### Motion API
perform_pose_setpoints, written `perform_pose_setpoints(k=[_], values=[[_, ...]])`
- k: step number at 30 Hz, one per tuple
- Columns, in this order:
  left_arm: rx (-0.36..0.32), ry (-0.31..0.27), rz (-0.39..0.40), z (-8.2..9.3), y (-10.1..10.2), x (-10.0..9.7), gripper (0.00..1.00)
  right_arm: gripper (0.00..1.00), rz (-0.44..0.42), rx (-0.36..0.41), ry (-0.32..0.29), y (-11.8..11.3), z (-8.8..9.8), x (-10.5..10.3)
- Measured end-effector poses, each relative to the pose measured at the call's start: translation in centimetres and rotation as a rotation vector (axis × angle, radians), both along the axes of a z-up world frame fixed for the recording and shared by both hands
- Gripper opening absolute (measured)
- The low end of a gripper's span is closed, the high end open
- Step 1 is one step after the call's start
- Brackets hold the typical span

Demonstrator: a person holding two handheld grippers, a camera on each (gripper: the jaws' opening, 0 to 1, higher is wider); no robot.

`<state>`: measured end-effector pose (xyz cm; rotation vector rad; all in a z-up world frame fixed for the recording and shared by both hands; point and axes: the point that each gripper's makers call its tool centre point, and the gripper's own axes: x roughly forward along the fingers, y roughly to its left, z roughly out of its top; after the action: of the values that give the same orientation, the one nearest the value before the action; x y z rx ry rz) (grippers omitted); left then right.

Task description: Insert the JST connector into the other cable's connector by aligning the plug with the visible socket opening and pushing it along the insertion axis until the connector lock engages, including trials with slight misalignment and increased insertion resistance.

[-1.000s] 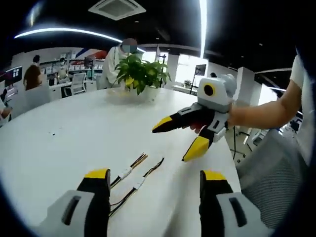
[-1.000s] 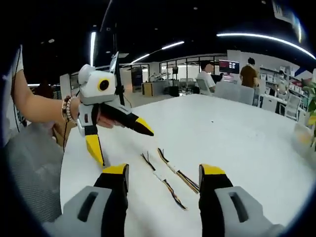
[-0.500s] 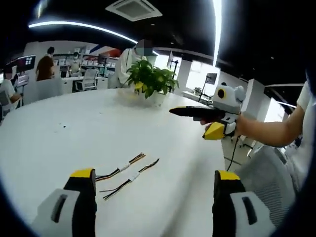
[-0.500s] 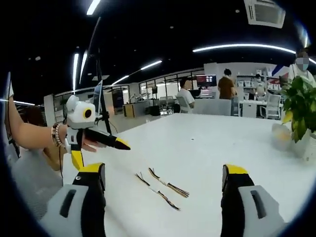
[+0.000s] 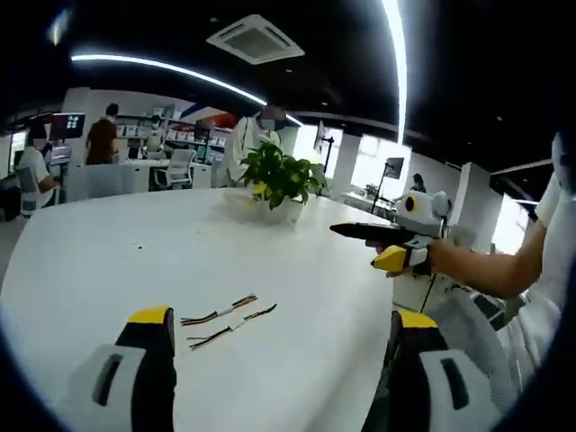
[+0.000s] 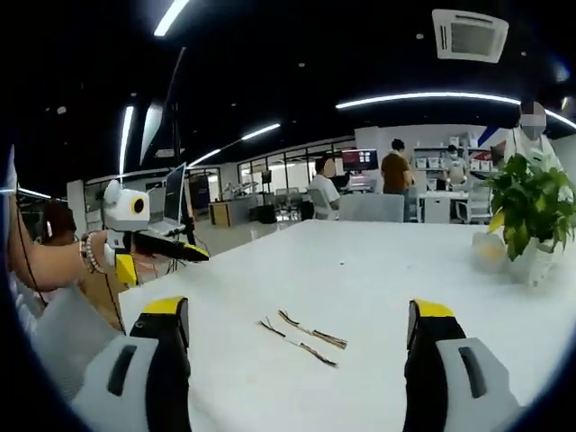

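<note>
Left gripper (image 5: 281, 337): fingers (image 5: 153, 335) spread wide apart, released, nothing between them, raised above the surface (image 5: 108, 261) w/o touching it. Right gripper (image 6: 300, 328): fingers (image 6: 430, 331) likewise wide apart, empty, no contact w/ anything.

Two cables (image 5: 227, 319) lie side by side on the white surface, roughly parallel, close together; whether they touch can't be told. Each has a small pale connector mid-length and coloured wires fanning at the ends. In left gripper view they sit ahead of the fingers, nearer the left one. In right gripper view the cables (image 6: 300, 337) lie ahead, between the two fingers, well apart from both.

Each gripper shows in the other's view: right gripper (image 5: 385, 247) at right in left gripper view, held in a hand, off past the surface edge, its yellow-tipped fingers parted; left gripper (image 6: 157, 254) at left in right gripper view, held by a hand w/ a bead bracelet (image 6: 87, 254).

Around: potted plant (image 5: 283, 175) on the far side of the surface, well apart from the cables. Nothing lies between fingers and cables. Background: office w/ desks, chairs, several people (image 6: 396, 171), screens, strip lights overhead.
</note>
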<state>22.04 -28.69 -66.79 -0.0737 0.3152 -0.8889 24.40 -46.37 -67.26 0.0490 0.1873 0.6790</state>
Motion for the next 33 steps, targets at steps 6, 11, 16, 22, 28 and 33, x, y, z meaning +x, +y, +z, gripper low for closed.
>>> perform_pose_setpoints(k=[6, 11, 16, 22, 28, 33], values=[[-0.036, -0.023, 0.082, 1.3, 3.7, -3.8, 0.99, 1.0, -0.054, -0.018, -0.017, -1.2, 0.6, -2.7], [-0.063, -0.033, 0.16, 1.3, 6.3, -7.1, 0.99, 1.0, -0.112, -0.085, -0.006, -2.0, -1.2, -5.2], [-0.045, -0.032, 0.2, 0.2, 7.7, -10.0, 0.99, 1.0, -0.068, -0.13, 0.053, -0.5, -3.0, -8.1], [0.007, 0.036, 0.206, -2.5, 7.5, -12.4, 0.99, 1.0, -0.064, -0.136, 0.092, 0.3, -3.5, -10.0], [0.081, 0.099, 0.215, -5.5, 7.1, -13.1, 0.99, 0.96, -0.103, -0.201, 0.192, -0.7, -6.2, -10.9], [0.072, 0.088, 0.243, -5.9, 7.3, -12.6, 0.99, 0.95, -0.106, -0.158, 0.265, -0.6, -7.6, -11.2]])
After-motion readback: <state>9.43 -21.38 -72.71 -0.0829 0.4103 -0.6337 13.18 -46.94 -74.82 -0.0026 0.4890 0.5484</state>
